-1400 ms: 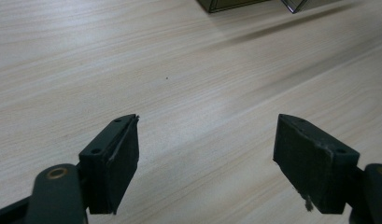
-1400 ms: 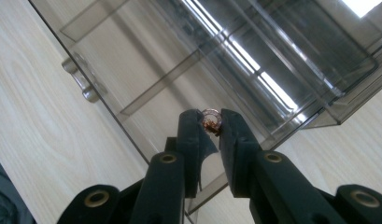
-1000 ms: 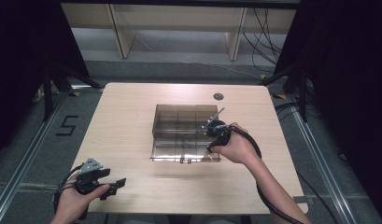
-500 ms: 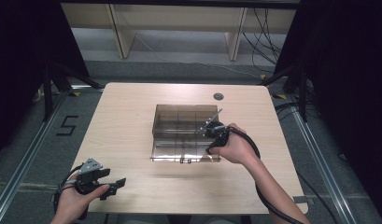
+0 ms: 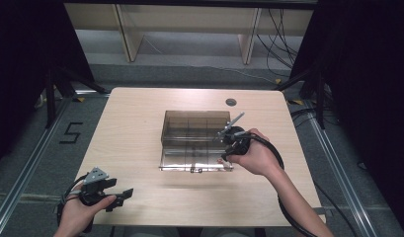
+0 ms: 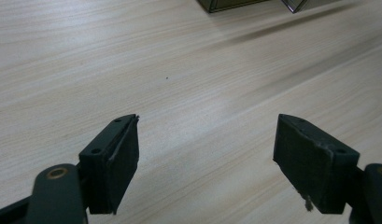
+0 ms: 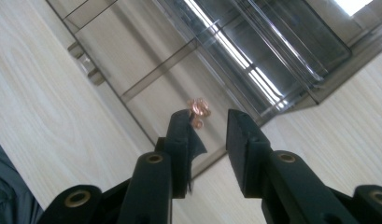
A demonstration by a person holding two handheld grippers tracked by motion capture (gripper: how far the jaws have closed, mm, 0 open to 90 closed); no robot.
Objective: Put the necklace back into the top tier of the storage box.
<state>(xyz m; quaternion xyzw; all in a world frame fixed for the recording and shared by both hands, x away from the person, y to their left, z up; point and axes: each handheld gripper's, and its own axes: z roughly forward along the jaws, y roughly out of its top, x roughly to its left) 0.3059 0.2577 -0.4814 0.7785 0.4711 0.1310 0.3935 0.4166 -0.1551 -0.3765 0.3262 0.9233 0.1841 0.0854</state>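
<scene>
Copper bit (image 7: 198, 109) at your right gripper (image 7: 208, 126), jaws parted, over organizer box (image 5: 195, 140) | left gripper (image 6: 205, 154) released, parked.

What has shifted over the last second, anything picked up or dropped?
Almost nothing. The right gripper has crept slightly toward the person's right over the open clear organiser box; no grasp or release is visible. The left gripper stayed open near the table edge, and the box has not moved.

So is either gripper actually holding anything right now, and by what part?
Left gripper: open over bare table, holding nothing. Right gripper: jaws apart; a small copper-coloured piece sits at one fingertip over the clear box, but whether it is gripped cannot be told.
</scene>
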